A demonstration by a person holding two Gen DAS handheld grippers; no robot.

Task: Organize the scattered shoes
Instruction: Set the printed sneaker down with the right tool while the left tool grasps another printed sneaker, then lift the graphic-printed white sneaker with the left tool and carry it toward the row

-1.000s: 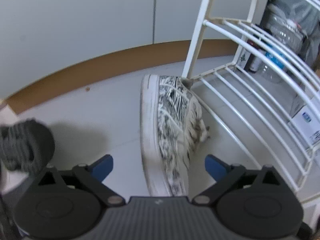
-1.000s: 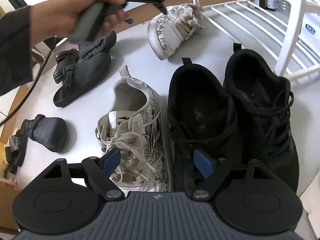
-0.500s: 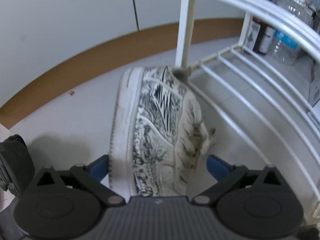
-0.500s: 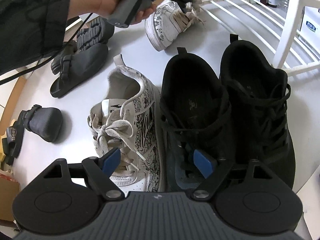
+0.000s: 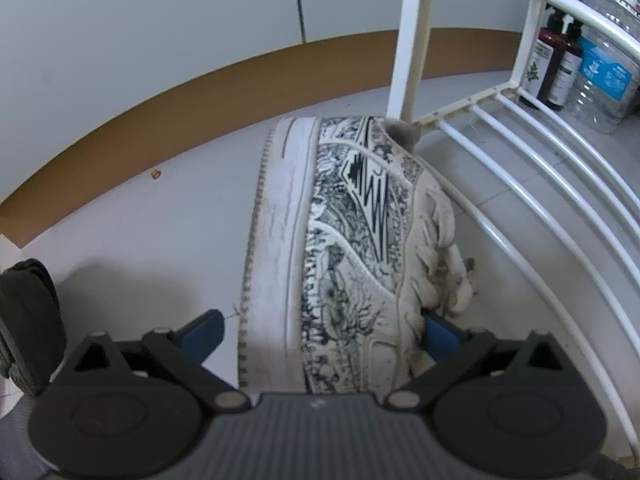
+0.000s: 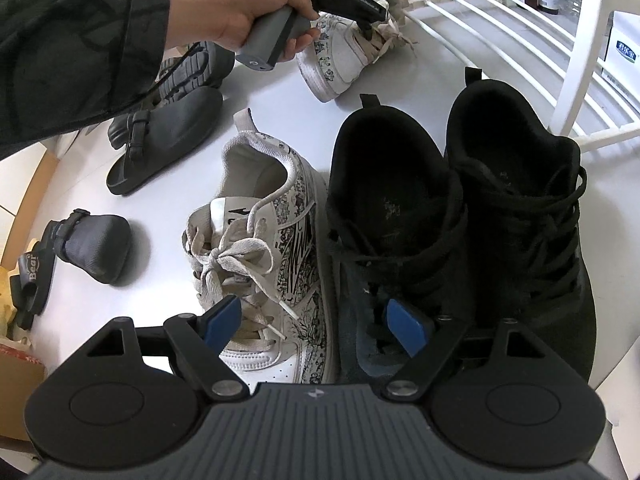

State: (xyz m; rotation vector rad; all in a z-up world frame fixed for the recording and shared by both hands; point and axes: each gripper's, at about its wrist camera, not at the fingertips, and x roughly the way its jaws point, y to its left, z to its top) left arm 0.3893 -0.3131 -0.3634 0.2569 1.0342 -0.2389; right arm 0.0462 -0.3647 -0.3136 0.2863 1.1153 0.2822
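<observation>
Since a second ago, the left gripper (image 5: 320, 330) has been brought down around the printed sneaker (image 5: 344, 248) lying on its side against the white rack's (image 5: 408, 40) corner post. Its jaws are closing with the shoe between them; the right pad seems tucked into the laces, the left pad is still off the sole, so nothing's clamped yet. The right gripper (image 6: 316, 322) is held spread wide above the matching sneaker (image 6: 264, 256) and the black pair (image 6: 460, 216), gripping nothing. Sandals (image 6: 160, 124) are scattered on the white floor to the left. As for containers, the rack's bottom shelf is seen bare of shoes; bottles (image 5: 556, 68) are standing behind it.
</observation>
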